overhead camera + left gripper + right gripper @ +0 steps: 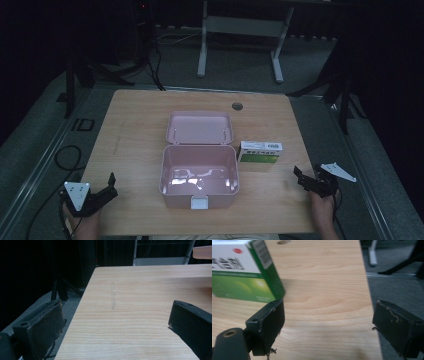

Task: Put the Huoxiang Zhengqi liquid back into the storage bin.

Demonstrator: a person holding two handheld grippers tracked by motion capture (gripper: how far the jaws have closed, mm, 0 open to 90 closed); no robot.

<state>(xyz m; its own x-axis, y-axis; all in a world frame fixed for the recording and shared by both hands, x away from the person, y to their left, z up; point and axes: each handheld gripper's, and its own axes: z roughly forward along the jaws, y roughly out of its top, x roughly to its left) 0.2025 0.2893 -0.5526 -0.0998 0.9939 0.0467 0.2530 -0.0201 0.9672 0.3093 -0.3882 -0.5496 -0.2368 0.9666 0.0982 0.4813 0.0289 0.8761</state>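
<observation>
A pink box [199, 177] stands open in the middle of the wooden table [135, 125], its lid [200, 127] laid back flat. Just right of it lies a white and green carton [260, 152], seen close up at the upper left as the carton [242, 272] in the right gripper view. My right gripper [301, 176] hovers near the table's right front, open, with bare table between its jaws and the carton a little ahead of the left jaw. My left gripper [111, 185] rests at the front left corner, open and empty; its jaws frame bare wood [120, 315].
A round cable hole [237, 106] sits near the table's far edge. Beyond the table stand a white desk frame [240, 30] and dark tripod legs [75, 75] on grey floor. A black cable [65, 157] loops on the floor at the left.
</observation>
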